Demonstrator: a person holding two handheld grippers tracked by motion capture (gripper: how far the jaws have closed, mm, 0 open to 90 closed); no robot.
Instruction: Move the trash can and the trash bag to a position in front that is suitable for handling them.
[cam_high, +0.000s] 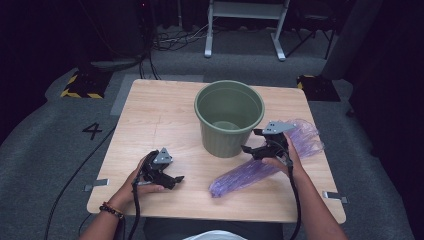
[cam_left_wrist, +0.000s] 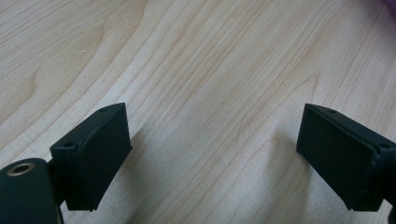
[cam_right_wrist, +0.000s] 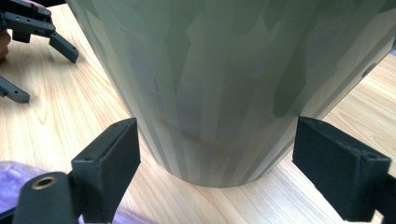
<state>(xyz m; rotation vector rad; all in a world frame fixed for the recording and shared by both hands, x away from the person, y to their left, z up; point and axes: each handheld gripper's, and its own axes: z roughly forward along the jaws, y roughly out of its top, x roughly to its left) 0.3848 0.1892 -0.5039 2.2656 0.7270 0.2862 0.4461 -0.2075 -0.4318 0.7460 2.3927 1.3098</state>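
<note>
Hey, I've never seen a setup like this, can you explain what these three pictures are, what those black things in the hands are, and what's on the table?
There is no robot here. A person sits at a wooden table and holds a black two-jaw grasping tool in each hand. The high view looks down from above the person. The other two pictures come from small cameras riding on the tools, looking along their jaws.

On the table stand a green bucket and, to its right, a purple plastic bag lying flat.

The left tool rests near the table's front, jaws open, with bare wood between them. The right tool is over the bag and points at the bucket's side; its jaws are open too. Neither tool holds anything.
</note>
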